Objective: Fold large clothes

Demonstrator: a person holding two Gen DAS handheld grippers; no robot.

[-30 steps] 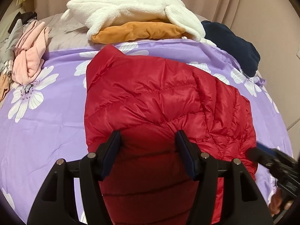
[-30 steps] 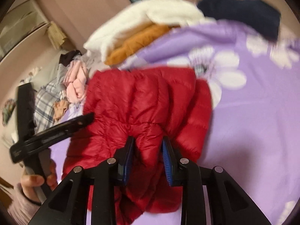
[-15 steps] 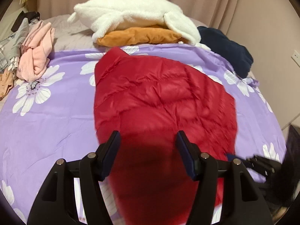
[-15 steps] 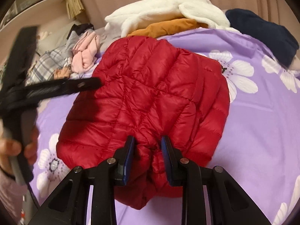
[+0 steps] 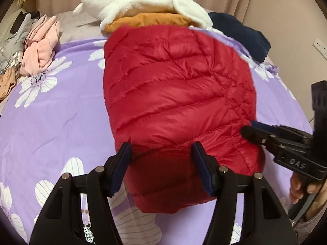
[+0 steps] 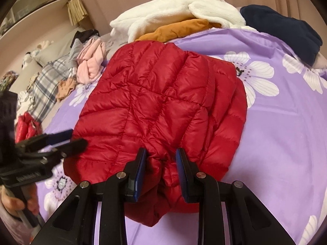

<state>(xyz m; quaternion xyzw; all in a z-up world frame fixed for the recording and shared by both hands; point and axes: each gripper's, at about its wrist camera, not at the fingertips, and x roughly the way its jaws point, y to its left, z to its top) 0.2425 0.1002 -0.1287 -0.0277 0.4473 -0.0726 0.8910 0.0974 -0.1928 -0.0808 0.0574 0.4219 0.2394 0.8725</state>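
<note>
**Red jacket gathered at its near edge, both grippers on it**

We start at our right gripper (image 6: 160, 171): its jaws are clenched on a bunched fold of the red puffer jacket (image 6: 163, 110), the blue pads pressing puckered fabric at the bottom centre of the right wrist view. Our left gripper (image 5: 161, 167) stands much wider. The jacket's near end fills the gap between its fingers, but we cannot tell whether the pads truly press the padding or only straddle it.

From both grippers the jacket lies straight ahead, spreading from the lower centre of each frame toward the upper middle. It rests on the purple flowered bedspread (image 5: 61, 118) as a doubled, rounded bundle, its long axis running away from us toward the white fleece (image 5: 143, 2) and the orange garment (image 5: 147, 20) at the top of the frame; its far end almost reaches them. A navy garment (image 5: 241, 34) sits at the upper right, a pink one (image 5: 40, 45) at the upper left.

The two grippers hold the same near edge, the right one at the lower right corner in the left wrist view. We judge the next move to be either carrying this edge forward along the long axis or smoothing it flat; neither hand is clearly nearer, so they should travel together.
</note>
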